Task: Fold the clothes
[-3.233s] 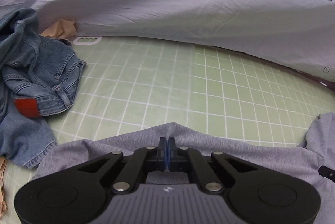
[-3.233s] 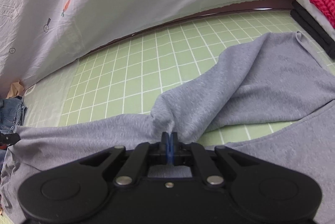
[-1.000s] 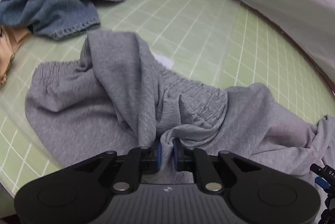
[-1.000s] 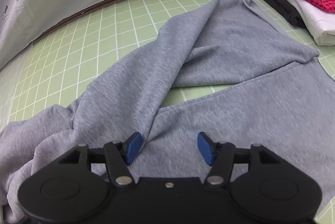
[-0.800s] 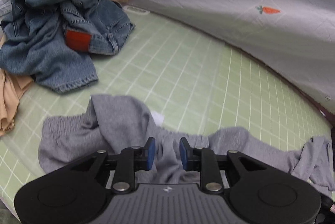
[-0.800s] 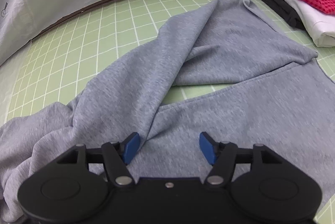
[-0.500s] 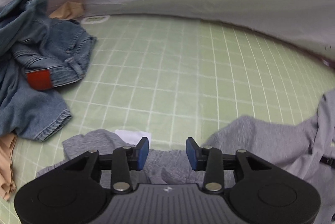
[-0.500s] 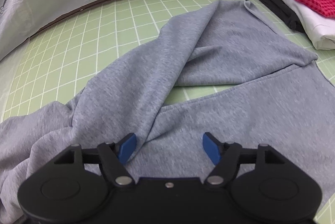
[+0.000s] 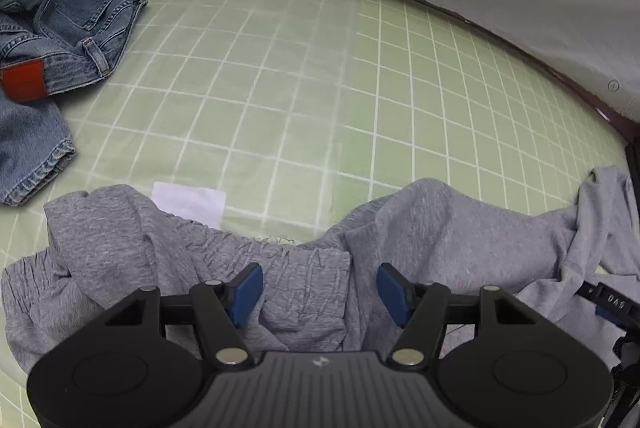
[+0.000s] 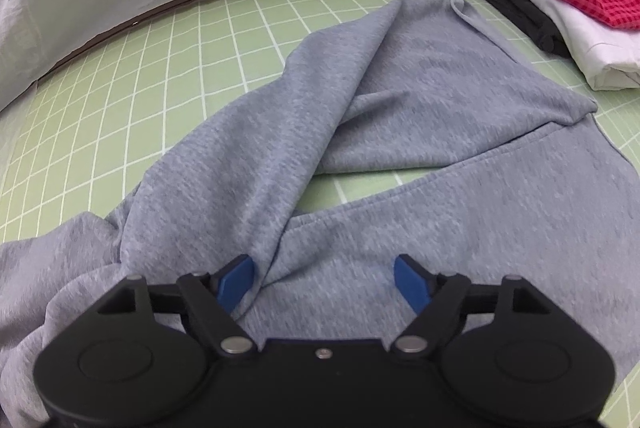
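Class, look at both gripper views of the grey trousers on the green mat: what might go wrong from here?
1. Both the left gripper and right gripper are opening over the grey trousers, which lie bunched and twisted, so a fold now would likely set creases.
2. One leg crosses the other; a grab may catch both layers.
3. The jeans lie close and could get dragged along.
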A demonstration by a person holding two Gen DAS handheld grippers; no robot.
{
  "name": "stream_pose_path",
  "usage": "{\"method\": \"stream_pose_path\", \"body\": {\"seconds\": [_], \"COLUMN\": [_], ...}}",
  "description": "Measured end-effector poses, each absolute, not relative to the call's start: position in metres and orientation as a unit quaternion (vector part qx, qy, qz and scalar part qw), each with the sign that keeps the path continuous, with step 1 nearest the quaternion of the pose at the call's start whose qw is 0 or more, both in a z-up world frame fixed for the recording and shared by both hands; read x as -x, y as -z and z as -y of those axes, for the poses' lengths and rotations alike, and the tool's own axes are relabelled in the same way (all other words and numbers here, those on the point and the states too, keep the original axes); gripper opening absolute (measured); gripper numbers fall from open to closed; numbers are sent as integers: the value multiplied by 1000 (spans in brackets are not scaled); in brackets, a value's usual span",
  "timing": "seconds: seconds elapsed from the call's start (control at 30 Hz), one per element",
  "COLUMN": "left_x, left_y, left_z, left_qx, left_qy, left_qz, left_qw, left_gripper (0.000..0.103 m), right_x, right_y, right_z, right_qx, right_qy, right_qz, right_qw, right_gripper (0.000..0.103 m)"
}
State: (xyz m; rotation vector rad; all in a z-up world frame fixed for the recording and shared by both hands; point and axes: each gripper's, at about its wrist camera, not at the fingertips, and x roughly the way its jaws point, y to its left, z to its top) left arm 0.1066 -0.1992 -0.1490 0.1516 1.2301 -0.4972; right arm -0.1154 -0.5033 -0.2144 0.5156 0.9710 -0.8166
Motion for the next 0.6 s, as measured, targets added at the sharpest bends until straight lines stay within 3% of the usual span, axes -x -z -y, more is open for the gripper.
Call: {"method": "stream_pose_path", "body": {"seconds": [0.13, 0.3, 0.6], "left_x": [-107, -119, -130], "left_y": [160, 155, 142], "left_z": [209, 199, 176], "left_qx": [-102, -79, 8], "left_qy": [213, 198, 215], "left_qz": [-572, -579, -588], "left_qw": [785, 787, 779], "left_gripper": [61, 33, 32], "right_x": [112, 113, 111], "right_y": [215, 215, 217], "right_z": [505, 506, 508], "right_qx": [-231, -230, -227], "right_qy": [378, 374, 376], "right_qz": [-451, -451, -452], "right_qw": [775, 777, 777], "right_gripper": [81, 82, 85]}}
